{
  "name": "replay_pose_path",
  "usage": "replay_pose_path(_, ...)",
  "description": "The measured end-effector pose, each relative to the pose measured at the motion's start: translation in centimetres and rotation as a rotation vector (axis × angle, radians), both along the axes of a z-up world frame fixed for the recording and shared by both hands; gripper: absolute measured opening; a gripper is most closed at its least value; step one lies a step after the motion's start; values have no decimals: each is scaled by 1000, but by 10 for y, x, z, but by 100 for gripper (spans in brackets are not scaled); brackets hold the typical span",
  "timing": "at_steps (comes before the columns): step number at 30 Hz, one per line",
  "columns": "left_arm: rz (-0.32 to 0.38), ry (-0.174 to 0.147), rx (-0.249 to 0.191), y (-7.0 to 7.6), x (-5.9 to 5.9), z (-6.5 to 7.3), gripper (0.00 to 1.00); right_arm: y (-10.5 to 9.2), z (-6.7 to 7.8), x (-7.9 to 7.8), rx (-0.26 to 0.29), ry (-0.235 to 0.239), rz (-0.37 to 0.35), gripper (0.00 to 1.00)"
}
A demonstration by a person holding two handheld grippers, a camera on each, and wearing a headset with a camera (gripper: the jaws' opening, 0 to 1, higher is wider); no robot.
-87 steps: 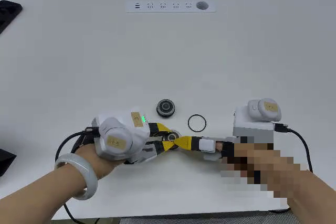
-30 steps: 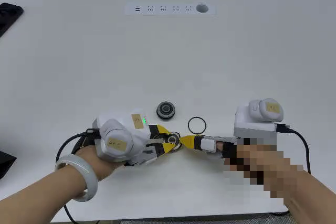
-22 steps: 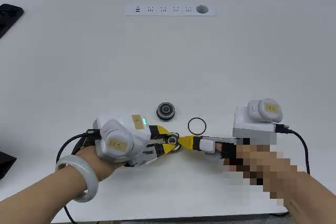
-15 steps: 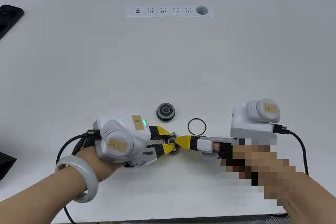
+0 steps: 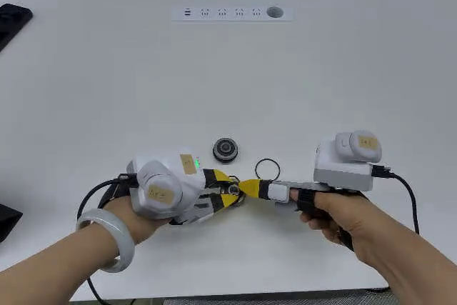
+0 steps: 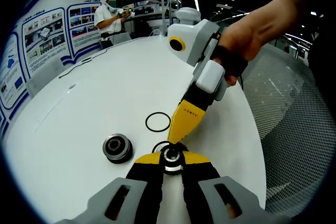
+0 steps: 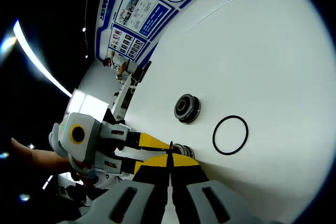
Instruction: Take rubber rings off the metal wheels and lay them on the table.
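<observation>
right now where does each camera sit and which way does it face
Head view: on the head, down at the table; forearms, left gripper, right gripper show.
Left gripper view: rides the left gripper, along its jaws clamped on a metal wheel; right hand shows.
Right gripper view: rides the right gripper, facing the left one; own jaws show.
Both share the loose ring and spare wheel.
</observation>
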State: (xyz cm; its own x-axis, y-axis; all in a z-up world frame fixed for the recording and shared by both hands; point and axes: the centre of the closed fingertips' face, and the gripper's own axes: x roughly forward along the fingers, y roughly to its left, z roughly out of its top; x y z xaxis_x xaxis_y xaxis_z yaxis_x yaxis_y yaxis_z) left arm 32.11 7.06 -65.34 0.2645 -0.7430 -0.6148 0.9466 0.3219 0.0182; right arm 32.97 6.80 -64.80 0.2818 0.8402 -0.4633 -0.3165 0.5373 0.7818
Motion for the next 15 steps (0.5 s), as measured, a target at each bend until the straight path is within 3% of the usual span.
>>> replay_pose_path(15,6,-11,-9,1,0,2,18,-2,-3,-1,-9,7,-10,2)
